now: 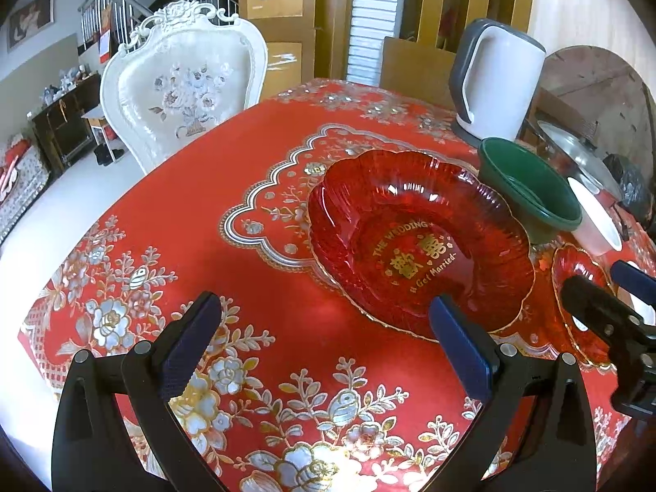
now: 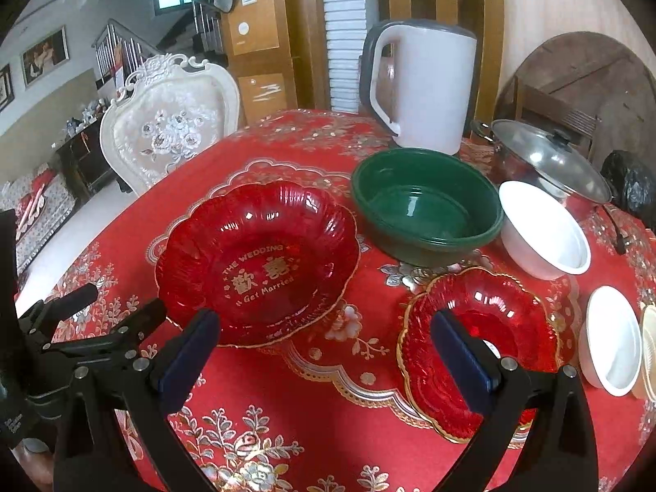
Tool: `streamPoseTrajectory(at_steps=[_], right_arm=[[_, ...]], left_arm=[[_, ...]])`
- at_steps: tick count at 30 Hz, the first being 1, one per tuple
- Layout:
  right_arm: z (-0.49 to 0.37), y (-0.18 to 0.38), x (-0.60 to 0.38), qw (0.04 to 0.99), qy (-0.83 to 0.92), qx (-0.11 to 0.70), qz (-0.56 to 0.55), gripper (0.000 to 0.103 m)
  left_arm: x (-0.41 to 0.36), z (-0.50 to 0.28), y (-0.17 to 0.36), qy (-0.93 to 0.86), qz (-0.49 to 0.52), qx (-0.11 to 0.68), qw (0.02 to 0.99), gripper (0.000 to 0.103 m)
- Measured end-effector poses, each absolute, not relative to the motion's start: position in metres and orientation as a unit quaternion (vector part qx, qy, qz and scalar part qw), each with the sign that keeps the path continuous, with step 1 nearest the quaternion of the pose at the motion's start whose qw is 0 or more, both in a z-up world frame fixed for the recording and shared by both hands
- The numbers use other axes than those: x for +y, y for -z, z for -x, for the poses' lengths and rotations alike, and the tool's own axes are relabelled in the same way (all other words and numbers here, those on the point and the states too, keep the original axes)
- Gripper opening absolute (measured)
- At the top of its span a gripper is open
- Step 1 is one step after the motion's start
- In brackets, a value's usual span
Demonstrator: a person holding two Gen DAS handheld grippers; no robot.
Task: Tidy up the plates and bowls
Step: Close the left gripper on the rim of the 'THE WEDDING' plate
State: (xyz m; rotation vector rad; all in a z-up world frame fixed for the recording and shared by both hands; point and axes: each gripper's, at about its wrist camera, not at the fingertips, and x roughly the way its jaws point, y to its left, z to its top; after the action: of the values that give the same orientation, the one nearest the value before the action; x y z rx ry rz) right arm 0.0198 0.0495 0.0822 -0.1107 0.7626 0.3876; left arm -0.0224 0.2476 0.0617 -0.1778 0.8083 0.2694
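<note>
Where red floral tablecloth ends, white chair stands.

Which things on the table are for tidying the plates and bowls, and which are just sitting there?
For the job:
big red plate
small red plate
green bowl
white bowl
small white bowl

Just sitting there:
kettle
pot with a glass lid
white chair
black bag
</note>
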Motion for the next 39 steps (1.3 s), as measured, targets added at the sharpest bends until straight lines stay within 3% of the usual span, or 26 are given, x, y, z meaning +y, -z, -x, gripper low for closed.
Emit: streamPoseTrajectory(at_steps=[9, 11, 12, 16, 23, 28, 29, 33, 36, 39], right_arm=[[-0.058, -0.068, 0.062, 0.893, -0.194, 0.403, 0.048, 0.102], [-0.065, -0.065, 0.064, 0.89, -0.192, 0.41, 0.049, 0.102], [-0.069, -0.063, 0.064, 0.889, -0.191, 0.412, 0.048, 0.102], [-0.082, -0.058, 0.066, 0.884, -0.187, 0.425, 0.041, 0.102], [-0.108, -0.042, 0.071, 0.868, -0.18, 0.461, 0.034, 0.101], [-0.126, -0.03, 0.074, 0.854, -0.181, 0.488, 0.024, 0.075], [-0.129, -0.026, 0.074, 0.848, -0.186, 0.495, 0.019, 0.07], [-0.129, -0.019, 0.076, 0.84, -0.199, 0.505, 0.015, 0.049], [-0.124, -0.021, 0.079, 0.846, -0.204, 0.492, 0.027, 0.038], [-0.118, -0.023, 0.084, 0.853, -0.2, 0.48, 0.05, 0.037]], left_arm=[[0.266, -0.009, -0.052, -0.127, 0.096, 0.419, 0.894, 0.102], [0.268, -0.014, -0.05, -0.126, 0.091, 0.421, 0.894, 0.098], [0.268, -0.016, -0.05, -0.126, 0.087, 0.421, 0.894, 0.091], [0.275, -0.029, -0.043, -0.125, 0.085, 0.437, 0.887, 0.084], [0.291, -0.052, -0.033, -0.129, 0.091, 0.461, 0.873, 0.084], [0.288, -0.065, -0.028, -0.119, 0.079, 0.478, 0.867, 0.081], [0.286, -0.067, -0.027, -0.116, 0.073, 0.48, 0.866, 0.077], [0.28, -0.073, -0.018, -0.098, 0.072, 0.5, 0.857, 0.042], [0.276, -0.075, -0.017, -0.085, 0.077, 0.499, 0.859, 0.033], [0.273, -0.074, -0.017, -0.094, 0.069, 0.493, 0.862, 0.033]])
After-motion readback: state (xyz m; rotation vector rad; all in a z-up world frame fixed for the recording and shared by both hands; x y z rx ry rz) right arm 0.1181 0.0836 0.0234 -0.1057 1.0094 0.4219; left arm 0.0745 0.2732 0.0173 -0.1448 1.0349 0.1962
